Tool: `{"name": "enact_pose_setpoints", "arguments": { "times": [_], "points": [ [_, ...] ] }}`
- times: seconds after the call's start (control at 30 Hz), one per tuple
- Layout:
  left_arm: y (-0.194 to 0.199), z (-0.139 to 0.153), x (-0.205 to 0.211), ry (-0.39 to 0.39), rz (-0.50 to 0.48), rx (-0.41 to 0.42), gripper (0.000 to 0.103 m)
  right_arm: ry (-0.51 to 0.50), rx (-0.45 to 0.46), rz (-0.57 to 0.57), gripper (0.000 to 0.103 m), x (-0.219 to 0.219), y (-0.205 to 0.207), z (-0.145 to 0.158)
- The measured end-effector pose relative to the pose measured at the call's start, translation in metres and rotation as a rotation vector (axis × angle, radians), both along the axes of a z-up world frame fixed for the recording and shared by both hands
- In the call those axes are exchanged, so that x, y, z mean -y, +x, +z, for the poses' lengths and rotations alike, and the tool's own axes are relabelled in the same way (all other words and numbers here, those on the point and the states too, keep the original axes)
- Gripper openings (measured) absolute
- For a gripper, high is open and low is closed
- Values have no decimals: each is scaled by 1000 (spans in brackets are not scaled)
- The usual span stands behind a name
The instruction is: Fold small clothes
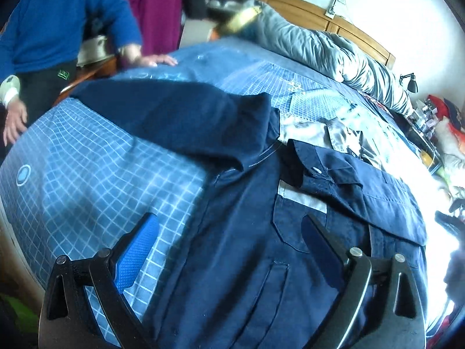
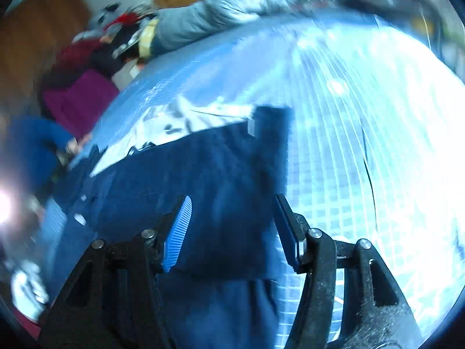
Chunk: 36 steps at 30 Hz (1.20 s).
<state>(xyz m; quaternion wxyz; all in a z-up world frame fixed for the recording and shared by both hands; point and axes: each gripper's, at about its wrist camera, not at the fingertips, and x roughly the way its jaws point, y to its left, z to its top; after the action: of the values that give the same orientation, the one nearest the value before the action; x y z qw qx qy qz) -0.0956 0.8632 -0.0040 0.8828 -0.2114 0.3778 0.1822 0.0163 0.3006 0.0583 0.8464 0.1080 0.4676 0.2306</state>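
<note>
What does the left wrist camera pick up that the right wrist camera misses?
Only the left wrist view shows the shirt's collar, its chest pocket flap, one sleeve spread across the bed, and a black lamp by the wall. Only the right wrist view shows the other sleeve lying out over the sunlit sheet; that picture is blurred. Both show the navy shirt on the blue checked sheet, the grey duvet, a person in a blue top, and open fingers over the cloth.

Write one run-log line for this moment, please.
left hand-held gripper: open above navy work shirt | right hand-held gripper: open above shirt | blue grid bedsheet underneath | fold not started
</note>
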Motion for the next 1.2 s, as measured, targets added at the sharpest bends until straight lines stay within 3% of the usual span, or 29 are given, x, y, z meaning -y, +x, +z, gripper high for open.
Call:
{"name": "enact_pose_setpoints", "arguments": {
  "times": [0.1,0.13,0.17,0.2,0.3,0.37,0.53,0.63,0.73,0.93,1.2],
  "points": [
    [7,-1,9,10,-17,-10,99,21,-89,14,57,6,9,-20],
    [9,1,13,14,-26,-8,99,11,-110,22,52,7,12,-26],
    [11,1,16,22,-31,-7,99,6,-142,56,9,6,13,-33],
    [14,3,19,30,-34,-6,99,-31,-147,62,2,8,12,-38],
    [21,4,23,32,-27,-16,99,38,-153,-38,0,47,12,-49],
    [22,5,21,23,-21,-21,99,68,-159,-32,1,53,9,-49],
    [14,0,8,29,14,-36,99,5,-40,10,28,44,-12,-9],
    [4,-5,-10,10,56,-42,99,28,22,-26,35,48,-33,17],
    [-6,-6,-43,-18,117,-17,99,35,45,7,43,38,-61,35],
    [-6,-15,-142,-119,280,36,99,20,18,114,52,-10,-103,29],
    [35,-45,-245,-294,296,21,94,-2,-32,197,53,-68,-87,3]
  ]
}}
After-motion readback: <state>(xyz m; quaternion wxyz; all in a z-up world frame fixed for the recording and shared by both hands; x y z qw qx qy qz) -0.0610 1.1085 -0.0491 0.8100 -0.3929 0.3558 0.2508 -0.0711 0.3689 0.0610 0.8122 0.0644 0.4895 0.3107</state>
